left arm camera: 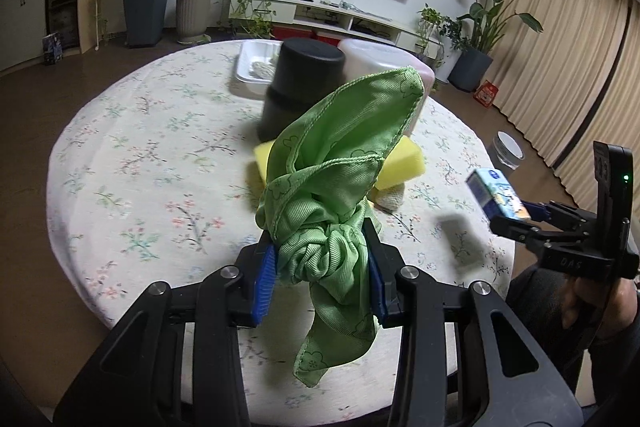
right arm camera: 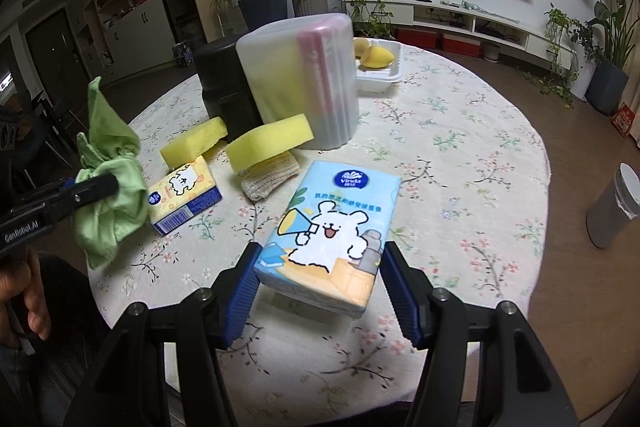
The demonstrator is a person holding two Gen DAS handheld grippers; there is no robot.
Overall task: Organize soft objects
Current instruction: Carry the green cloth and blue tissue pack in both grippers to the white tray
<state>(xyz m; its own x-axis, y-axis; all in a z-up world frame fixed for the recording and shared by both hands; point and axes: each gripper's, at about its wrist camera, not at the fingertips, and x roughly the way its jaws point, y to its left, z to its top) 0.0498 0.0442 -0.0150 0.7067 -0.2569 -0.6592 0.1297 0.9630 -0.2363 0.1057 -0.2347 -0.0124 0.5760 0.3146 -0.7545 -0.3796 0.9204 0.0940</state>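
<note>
The green cloth (left arm camera: 320,211) is clenched in the left gripper (left arm camera: 322,281), the tissue pack (right arm camera: 332,231) in the right gripper (right arm camera: 320,283); both are held near, the bins (right arm camera: 296,79) lying far beyond.

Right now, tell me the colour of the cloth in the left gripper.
Light green cloth with a faint flower outline print, clearest in the left wrist view.

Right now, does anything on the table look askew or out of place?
Yes. One yellow sponge is propped at a tilt on a knitted cloth and leans toward the translucent container, not lying flat.
</note>
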